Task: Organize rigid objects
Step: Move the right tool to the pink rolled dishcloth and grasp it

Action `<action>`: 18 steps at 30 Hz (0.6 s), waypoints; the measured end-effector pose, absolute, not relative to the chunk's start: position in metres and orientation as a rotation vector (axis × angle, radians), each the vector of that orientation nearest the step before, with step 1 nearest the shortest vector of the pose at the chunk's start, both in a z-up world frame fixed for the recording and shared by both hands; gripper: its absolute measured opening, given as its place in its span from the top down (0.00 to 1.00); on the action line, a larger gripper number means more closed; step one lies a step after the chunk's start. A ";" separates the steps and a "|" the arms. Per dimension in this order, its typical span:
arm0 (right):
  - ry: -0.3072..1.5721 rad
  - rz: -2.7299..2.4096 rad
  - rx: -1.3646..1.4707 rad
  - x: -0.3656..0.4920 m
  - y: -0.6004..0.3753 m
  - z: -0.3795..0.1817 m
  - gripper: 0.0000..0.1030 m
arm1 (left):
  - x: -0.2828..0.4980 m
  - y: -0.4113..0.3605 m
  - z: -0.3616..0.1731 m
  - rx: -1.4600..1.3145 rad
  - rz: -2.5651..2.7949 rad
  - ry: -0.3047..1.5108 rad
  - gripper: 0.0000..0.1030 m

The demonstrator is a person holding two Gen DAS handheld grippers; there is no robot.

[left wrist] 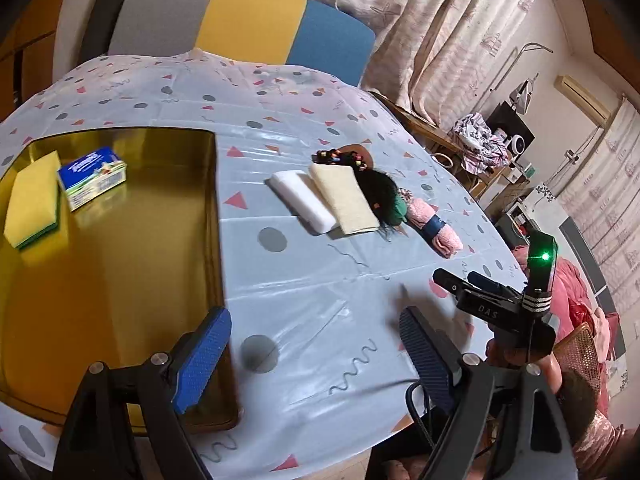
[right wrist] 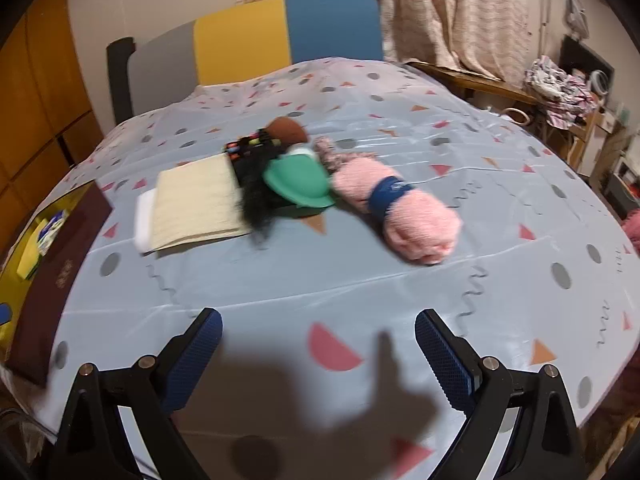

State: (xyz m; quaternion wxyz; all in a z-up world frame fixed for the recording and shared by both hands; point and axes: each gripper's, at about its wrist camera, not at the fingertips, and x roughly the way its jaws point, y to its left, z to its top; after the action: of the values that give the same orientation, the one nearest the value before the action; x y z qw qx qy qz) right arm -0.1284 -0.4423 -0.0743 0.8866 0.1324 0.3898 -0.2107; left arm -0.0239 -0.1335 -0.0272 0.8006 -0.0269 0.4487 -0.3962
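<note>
A gold-lined box (left wrist: 120, 280) sits at the table's left, holding a yellow-green sponge (left wrist: 32, 200) and a blue-green tissue pack (left wrist: 94, 176). On the table lie a white block (left wrist: 304, 202), a cream cloth (left wrist: 344, 200), a black wig with coloured clips (left wrist: 372, 184), a green cap (right wrist: 300, 184) and a pink rolled towel with a blue band (right wrist: 400, 208). My left gripper (left wrist: 312, 344) is open and empty, over the box's right wall. My right gripper (right wrist: 316, 356) is open and empty, in front of the cap and towel; it also shows in the left wrist view (left wrist: 472, 284).
A patterned light-blue cloth (right wrist: 360, 288) covers the table. A grey, yellow and blue chair back (left wrist: 248, 24) stands behind it. The box's dark-red wall (right wrist: 60, 272) lies at the left in the right wrist view. Curtains and cluttered shelves are at the right.
</note>
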 end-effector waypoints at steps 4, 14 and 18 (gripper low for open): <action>0.790 -0.429 0.312 -0.126 -0.456 -0.071 0.05 | -0.027 -0.148 -0.027 -0.032 -0.866 0.967 0.15; 0.726 -0.429 0.260 -0.100 -0.469 -0.055 0.05 | -0.033 -0.166 -0.030 0.017 -0.869 0.983 0.15; 0.738 -0.476 0.220 -0.091 -0.494 -0.052 0.05 | -0.032 -0.170 -0.034 0.016 -0.865 1.000 0.15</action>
State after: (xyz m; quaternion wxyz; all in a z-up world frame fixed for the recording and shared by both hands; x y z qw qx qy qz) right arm -0.0915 -0.4940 -0.0517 0.8993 0.1061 0.3566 -0.2299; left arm -0.0319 -0.1703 -0.0336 0.7892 0.0074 0.4644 -0.4019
